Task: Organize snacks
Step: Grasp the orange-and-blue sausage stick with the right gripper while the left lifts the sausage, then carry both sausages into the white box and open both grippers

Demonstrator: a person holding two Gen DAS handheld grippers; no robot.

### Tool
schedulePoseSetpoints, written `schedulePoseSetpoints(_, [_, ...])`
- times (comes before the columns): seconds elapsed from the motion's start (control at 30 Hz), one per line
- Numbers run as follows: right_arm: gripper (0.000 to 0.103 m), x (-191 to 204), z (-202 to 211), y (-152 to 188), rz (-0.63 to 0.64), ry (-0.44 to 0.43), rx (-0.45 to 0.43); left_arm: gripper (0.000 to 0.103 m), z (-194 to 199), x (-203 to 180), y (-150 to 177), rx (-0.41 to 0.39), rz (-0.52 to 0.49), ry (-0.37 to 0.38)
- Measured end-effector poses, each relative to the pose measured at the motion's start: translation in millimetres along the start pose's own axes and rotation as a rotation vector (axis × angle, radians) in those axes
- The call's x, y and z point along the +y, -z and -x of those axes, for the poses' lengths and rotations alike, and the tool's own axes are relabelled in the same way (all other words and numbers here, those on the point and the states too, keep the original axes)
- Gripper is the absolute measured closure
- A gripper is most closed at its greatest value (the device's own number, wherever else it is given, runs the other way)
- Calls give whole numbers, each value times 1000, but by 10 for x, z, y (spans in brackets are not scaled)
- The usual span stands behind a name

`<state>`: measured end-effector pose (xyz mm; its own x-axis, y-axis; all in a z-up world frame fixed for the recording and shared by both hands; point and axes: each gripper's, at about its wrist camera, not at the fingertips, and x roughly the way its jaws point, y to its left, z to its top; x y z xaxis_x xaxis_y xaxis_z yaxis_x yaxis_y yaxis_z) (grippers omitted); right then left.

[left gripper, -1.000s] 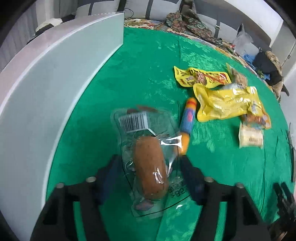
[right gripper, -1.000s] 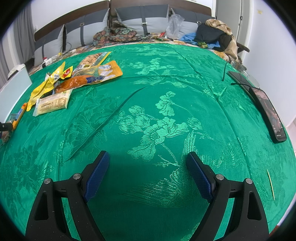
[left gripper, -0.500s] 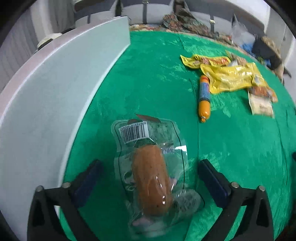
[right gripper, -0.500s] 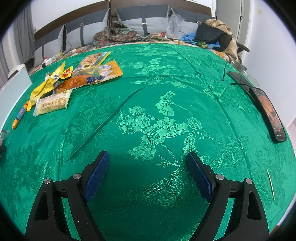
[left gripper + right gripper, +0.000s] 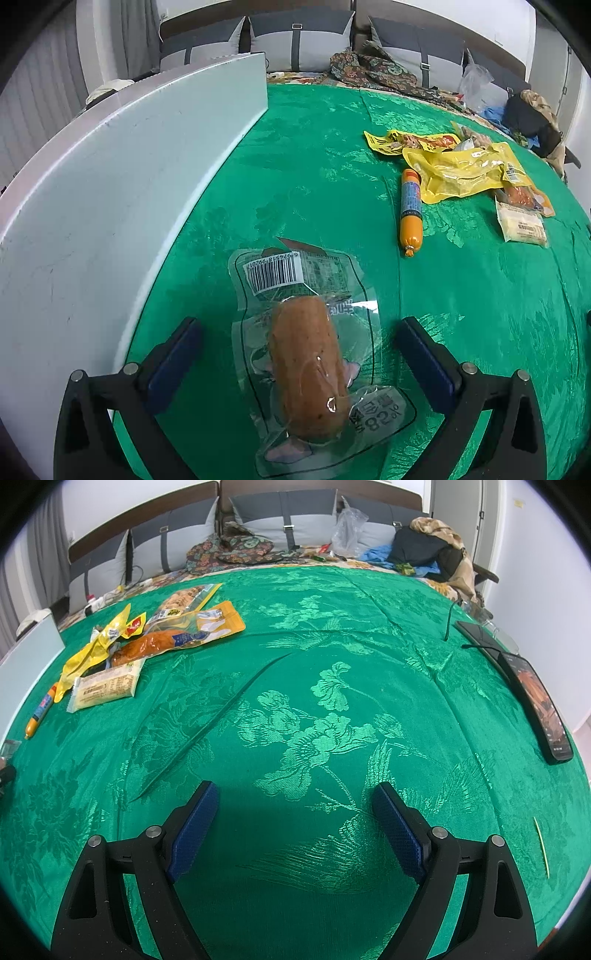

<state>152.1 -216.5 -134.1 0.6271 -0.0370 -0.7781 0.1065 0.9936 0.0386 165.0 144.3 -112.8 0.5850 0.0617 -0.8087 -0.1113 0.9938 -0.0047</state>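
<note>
Left hand-held gripper (image 5: 299,347): released, straddling wrapped sausage (image 5: 308,373). Right hand-held gripper (image 5: 295,823): released, over green cloth (image 5: 332,701).

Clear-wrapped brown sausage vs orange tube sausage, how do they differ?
The clear-wrapped brown sausage is thick, in a loose transparent pouch between the open left gripper jaws. The orange tube sausage is slim, tightly cased, blue-labelled, lying farther off. Both lie flat on the green cloth.

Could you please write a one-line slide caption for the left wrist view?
Open left hand-held gripper straddling a clear-wrapped sausage lying on green cloth beside a white panel.
</note>
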Motion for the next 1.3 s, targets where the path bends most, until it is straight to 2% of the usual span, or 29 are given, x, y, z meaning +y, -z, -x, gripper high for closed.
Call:
schedulePoseSetpoints(0.03, [8,22,-20,-15,14,-9,13,0,1,-1,1,0,0,0])
schedulePoseSetpoints(0.13, [9,126,-46,-92,41,-6,61,0,1,-1,4,0,0,0])
schedulePoseSetpoints(0.2, [11,350,-57,-196,67,-59,136,0,2,-1,6,0,0,0])
schedulePoseSetpoints(0.3, [11,1047,8,-389,117,-279,181,0,3,0,8,0,0,0])
schedulePoseSetpoints(0.4, [12,1781,-59,-631,145,-462,267,0,4,0,10,0,1,1])
schedulePoseSetpoints(0.5, [13,2340,-233,-864,167,-502,325,0,4,1,12,-1,1,0])
schedulePoseSetpoints(0.53, [16,2484,-307,-937,167,-494,337,0,4,1,12,-1,1,0])
schedulePoseSetpoints(0.6, [42,2722,-509,-1070,130,-474,378,0,4,1,13,-1,1,1])
schedulePoseSetpoints(0.63, [61,2773,-581,-1088,109,-476,402,0,3,1,14,0,1,1])
schedulePoseSetpoints(0.67, [61,2854,-700,-1099,81,-479,451,0,4,1,14,-1,1,1])
schedulePoseSetpoints(0.7, [59,2895,-754,-1110,65,-485,471,0,6,3,16,-1,1,1])
schedulePoseSetpoints(0.77, [46,2999,-732,-1181,77,-463,422,0,1,0,13,0,1,1])
schedulePoseSetpoints(0.8, [47,3041,-742,-1181,92,-450,417,0,1,-1,12,-1,2,2])
schedulePoseSetpoints(0.83, [53,3078,-734,-1163,118,-434,401,0,-2,-3,11,-1,1,2])
schedulePoseSetpoints(0.87, [72,3101,-715,-1141,152,-400,389,0,-3,-6,10,0,1,2])
schedulePoseSetpoints(0.93, [86,3083,-705,-1121,209,-365,375,0,-2,-10,9,-1,2,2])
schedulePoseSetpoints(1.03, [87,2964,-631,-1032,240,-396,415,0,5,5,16,-1,4,5])
schedulePoseSetpoints(1.13, [86,2643,-463,-847,296,-422,470,0,12,4,17,12,-17,23])
schedulePoseSetpoints(1.23, [86,2229,-240,-583,320,-422,464,1,12,4,-30,91,-69,71])
schedulePoseSetpoints(1.3, [87,1918,-142,-433,298,-402,442,1,14,29,-79,118,-41,94])
